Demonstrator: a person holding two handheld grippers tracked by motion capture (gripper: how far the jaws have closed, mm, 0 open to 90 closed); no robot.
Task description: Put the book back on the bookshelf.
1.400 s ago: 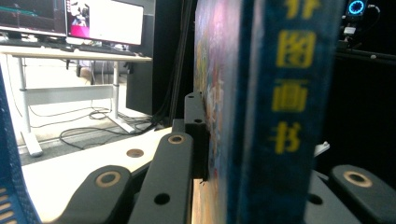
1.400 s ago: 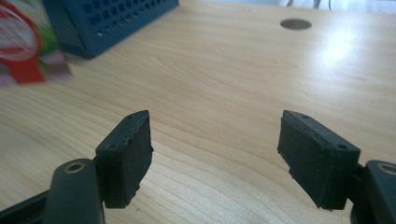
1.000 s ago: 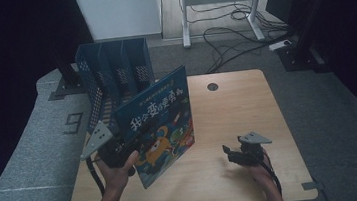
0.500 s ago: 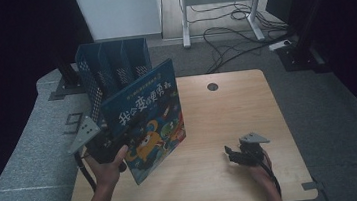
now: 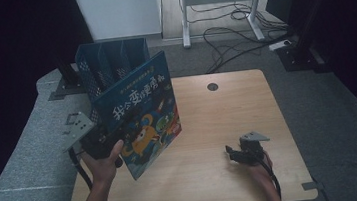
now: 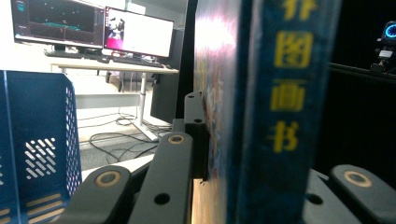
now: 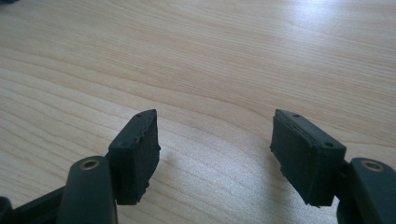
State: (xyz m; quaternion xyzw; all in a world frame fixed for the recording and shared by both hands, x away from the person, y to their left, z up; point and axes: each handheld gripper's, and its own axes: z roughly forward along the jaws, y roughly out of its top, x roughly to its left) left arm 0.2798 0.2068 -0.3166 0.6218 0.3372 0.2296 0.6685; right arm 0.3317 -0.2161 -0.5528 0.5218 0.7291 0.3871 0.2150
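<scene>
The left claw is clamped on the book's lower edge, holding it tilted above the bench. The blue rack stands just behind. The right claw rests wide, well apart.

The left forearm comes up from the bottom edge, wrist bent back, and the left hand wraps the body of the left gripper, thumb up along its side. That gripper is lifted off the table, its grey plate tipped out to the left (cable looping down under the wrist), jaws clamped tight. Over on the right, the right hand sits low near the table's front edge, right gripper pointing forward and left, close above the wood. Its jaws stand apart, nothing between the pads, and they have just been closing a little.
</scene>
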